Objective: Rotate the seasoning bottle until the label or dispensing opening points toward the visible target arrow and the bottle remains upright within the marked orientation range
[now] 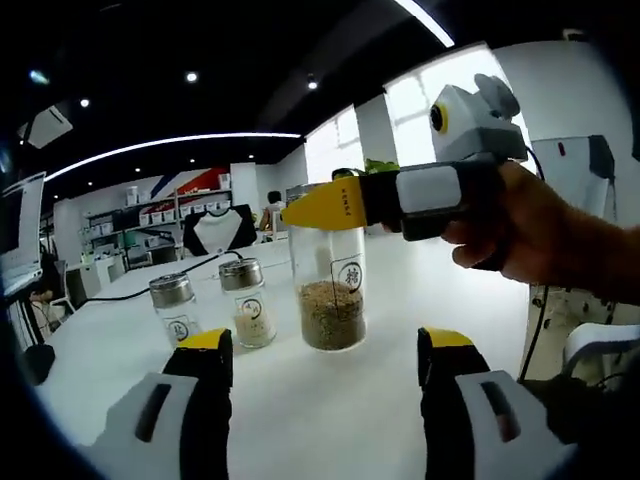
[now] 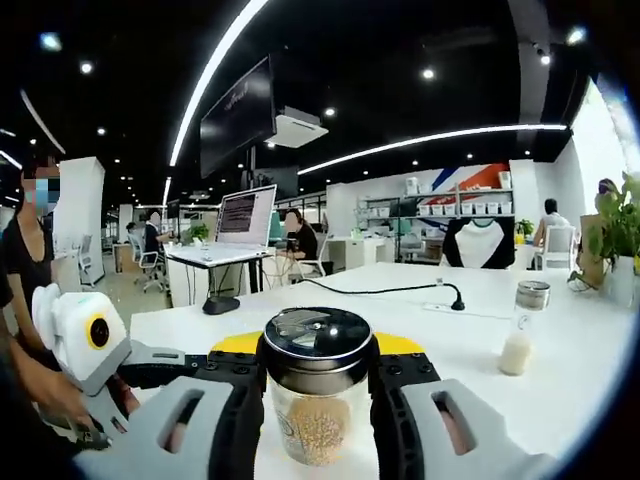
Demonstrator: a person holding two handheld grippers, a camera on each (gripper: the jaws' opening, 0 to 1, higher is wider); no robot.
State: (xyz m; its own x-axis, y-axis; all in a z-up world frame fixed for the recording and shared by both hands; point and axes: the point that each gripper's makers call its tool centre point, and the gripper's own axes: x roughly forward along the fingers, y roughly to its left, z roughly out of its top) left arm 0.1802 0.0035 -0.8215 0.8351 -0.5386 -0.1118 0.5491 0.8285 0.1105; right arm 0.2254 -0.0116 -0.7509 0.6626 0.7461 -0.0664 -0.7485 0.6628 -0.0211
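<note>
Right tongs (image 2: 317,405): clamped round the bottle (image 1: 330,285) under its cap, ready to twist it.
Left tongs (image 1: 325,360): jaws apart, empty, waiting before it.
Bottle: upright on the table (image 1: 380,400); shakers (image 1: 247,300) beside.

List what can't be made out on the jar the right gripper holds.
- Left gripper view: seasoning jar lid, hidden behind the right gripper yellow jaw.
- Left gripper view: jar label print, too small to read.
- Right gripper view: jar base, cut off by the bottom edge; sides covered by the jaws.
</note>
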